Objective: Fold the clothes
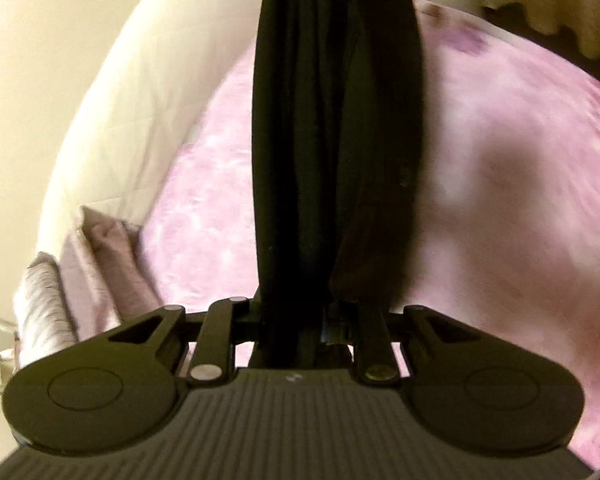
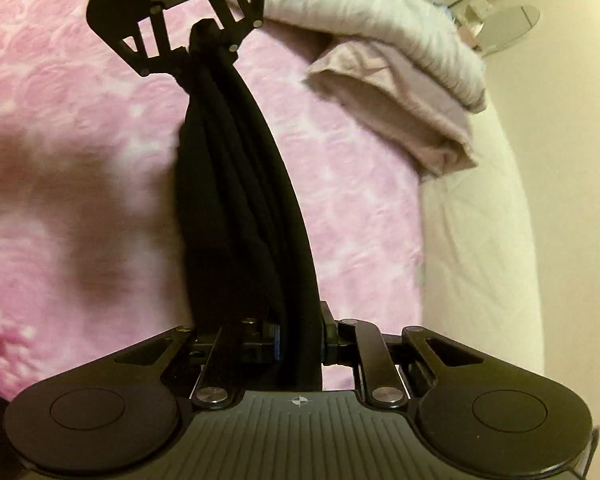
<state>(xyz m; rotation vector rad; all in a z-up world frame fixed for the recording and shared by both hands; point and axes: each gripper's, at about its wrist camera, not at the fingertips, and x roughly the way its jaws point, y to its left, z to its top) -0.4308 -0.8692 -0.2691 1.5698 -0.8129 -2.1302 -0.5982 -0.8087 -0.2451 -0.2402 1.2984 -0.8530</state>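
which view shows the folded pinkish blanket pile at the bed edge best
The right wrist view: the folded blanket pile sits unobstructed at upper right, both layers visible. The left wrist view catches only a blurred corner of it at the lower left edge.

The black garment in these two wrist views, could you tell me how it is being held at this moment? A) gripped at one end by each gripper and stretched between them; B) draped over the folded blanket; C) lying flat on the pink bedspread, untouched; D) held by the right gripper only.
A: the black garment runs bunched from the right gripper to the left gripper, above the pink bedspread.
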